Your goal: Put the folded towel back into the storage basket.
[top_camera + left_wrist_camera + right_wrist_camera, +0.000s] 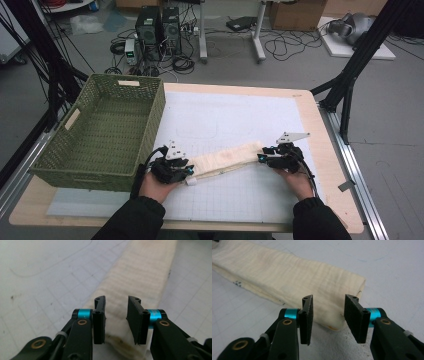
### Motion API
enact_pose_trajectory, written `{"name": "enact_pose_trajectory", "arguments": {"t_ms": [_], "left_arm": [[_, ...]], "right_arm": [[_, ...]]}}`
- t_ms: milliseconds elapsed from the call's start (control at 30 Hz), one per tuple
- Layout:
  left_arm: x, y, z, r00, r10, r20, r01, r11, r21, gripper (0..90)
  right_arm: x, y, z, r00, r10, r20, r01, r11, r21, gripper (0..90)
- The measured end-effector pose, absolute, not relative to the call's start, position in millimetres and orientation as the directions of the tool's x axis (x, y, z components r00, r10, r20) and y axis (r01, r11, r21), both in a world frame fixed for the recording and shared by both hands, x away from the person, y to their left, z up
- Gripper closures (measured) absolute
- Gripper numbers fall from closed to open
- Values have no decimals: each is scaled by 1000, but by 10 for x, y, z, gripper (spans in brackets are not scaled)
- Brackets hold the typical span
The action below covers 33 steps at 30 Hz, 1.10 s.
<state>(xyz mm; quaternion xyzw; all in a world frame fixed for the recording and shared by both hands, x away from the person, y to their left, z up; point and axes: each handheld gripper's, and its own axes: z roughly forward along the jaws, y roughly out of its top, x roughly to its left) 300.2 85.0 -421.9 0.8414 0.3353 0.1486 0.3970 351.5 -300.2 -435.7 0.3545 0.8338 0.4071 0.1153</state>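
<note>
On the table: 1 folded cream cloth (227, 159), 1 green woven basket (102, 132), 1 white gridded mat (235, 115).

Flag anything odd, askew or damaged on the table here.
Little stands out. The folded cloth lies slantwise across the mat rather than square to its grid, with brownish stains near its ends. The basket sits upright and intact, and nothing is spilled. Both grippers, left and right, are open at the cloth's ends.

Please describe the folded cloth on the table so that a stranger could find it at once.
On the white gridded mat covering the wooden table, right of the green woven basket, lies a long cream fabric strip. It stretches between both black grippers, the sole soft thing there.
</note>
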Motion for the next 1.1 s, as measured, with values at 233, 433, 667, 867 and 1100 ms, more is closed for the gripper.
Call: {"name": "enact_pose_trajectory", "arguments": {"t_ms": [233,433,667,867,1100], "left_arm": [[3153,560,-4008,786,617,24,367,-498,786,599],[3324,298,-4003,824,567,5,358,-527,770,524],[3525,42,-4012,840,543,-14,377,-564,735,435],[3669,-181,-3982,857,516,-25,383,-602,701,418],[3773,-335,-4127,878,475,-60,395,-647,652,403]], "right_arm": [[3455,-2999,-4310,-712,695,96,493,397,774,559],[3389,-3008,-4252,-715,694,87,482,399,780,545],[3266,-3072,-4203,-718,693,68,466,406,786,519],[3181,-3141,-4189,-712,699,75,472,396,788,490],[3100,-3219,-4183,-712,698,77,467,390,794,457]]}}
